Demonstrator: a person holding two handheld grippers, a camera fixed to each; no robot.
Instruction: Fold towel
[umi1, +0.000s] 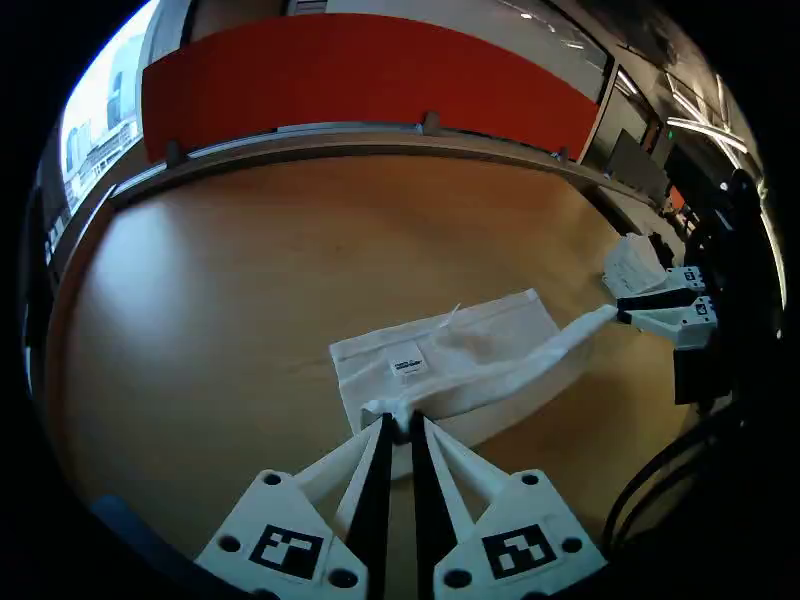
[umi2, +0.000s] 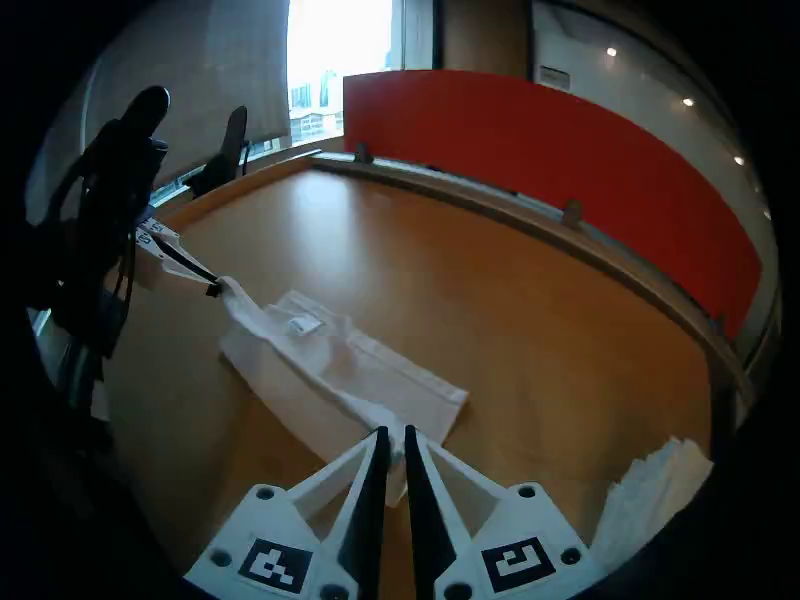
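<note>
A white towel (umi1: 470, 350) with a small label lies partly folded on the wooden table (umi1: 250, 260). In the left gripper view my left gripper (umi1: 400, 424) is shut on one near corner, lifted slightly. My right gripper (umi1: 622, 312) at the right edge pinches the other near corner, pulled into a taut strip. In the right gripper view the right gripper (umi2: 390, 437) is shut on its towel (umi2: 330, 365) corner, and the left gripper (umi2: 212, 288) holds the far corner at the left. The near edge hangs between both grippers above the table (umi2: 480, 290).
A stack of folded white cloths (umi2: 650, 490) sits near the table's edge, also seen as the stack (umi1: 630, 262) behind the right gripper. A red partition (umi1: 370, 85) runs along the table's far side. Dark chairs (umi2: 225, 150) stand by the window.
</note>
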